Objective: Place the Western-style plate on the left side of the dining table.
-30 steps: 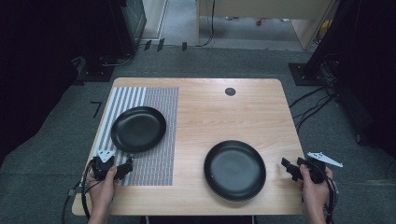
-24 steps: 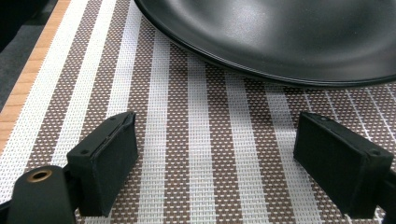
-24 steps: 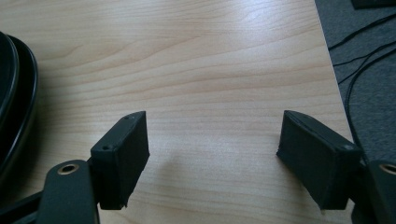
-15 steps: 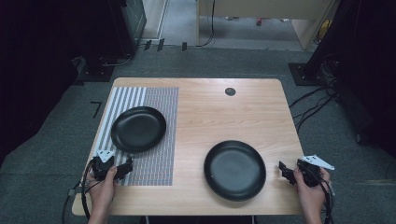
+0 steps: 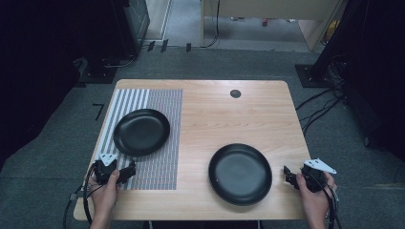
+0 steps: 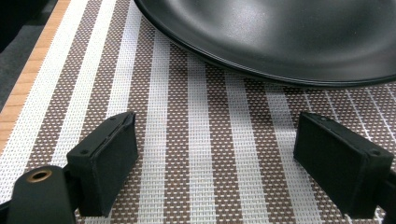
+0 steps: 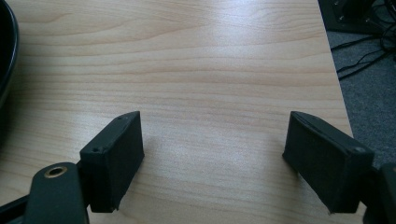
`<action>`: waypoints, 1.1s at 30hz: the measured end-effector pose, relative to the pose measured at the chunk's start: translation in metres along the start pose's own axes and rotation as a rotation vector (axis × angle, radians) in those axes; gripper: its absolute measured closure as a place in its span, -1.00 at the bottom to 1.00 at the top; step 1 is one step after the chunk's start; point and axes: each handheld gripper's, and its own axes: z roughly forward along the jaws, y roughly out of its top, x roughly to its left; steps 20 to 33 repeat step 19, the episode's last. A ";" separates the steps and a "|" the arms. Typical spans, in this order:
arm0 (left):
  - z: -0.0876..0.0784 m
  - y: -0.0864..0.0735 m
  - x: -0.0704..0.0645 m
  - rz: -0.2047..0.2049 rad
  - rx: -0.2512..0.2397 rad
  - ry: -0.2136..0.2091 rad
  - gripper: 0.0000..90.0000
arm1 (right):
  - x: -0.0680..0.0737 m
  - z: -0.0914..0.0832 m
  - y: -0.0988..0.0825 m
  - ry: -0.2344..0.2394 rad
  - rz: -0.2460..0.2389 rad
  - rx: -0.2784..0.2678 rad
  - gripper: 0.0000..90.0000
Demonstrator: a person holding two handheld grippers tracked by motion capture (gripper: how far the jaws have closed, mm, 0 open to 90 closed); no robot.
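Two black plates lie on the wooden table (image 5: 229, 119). One plate (image 5: 141, 131) rests on a brown-and-white striped placemat (image 5: 165, 107) at the left, and its near rim (image 6: 280, 51) fills the top of the left gripper view. The other plate (image 5: 240, 173) sits on bare wood near the front right; its edge (image 7: 5, 56) shows at the left of the right gripper view. My left gripper (image 5: 128, 170) hovers open over the mat just in front of the left plate, nothing between its jaws. My right gripper (image 5: 288, 175) is open over the table's right front edge, beside the right plate.
A small dark round grommet (image 5: 235, 93) sits near the table's far edge. Grey carpet surrounds the table, with cables (image 5: 320, 102) on the floor at the right and dark equipment stands at both sides.
My right gripper has moved left, from off the table's right edge to beside the right plate. The left gripper and both plates have stayed put.
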 end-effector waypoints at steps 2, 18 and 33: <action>0.000 0.000 0.000 0.000 0.000 0.000 -0.71 | 0.000 0.000 0.000 -0.001 0.002 0.001 -0.58; 0.000 0.000 0.000 0.001 0.000 -0.002 -0.71 | 0.001 -0.001 0.000 0.000 0.002 0.002 -0.58; 0.000 0.000 0.000 0.001 0.000 -0.002 -0.72 | 0.001 -0.001 0.000 0.000 0.002 0.002 -0.58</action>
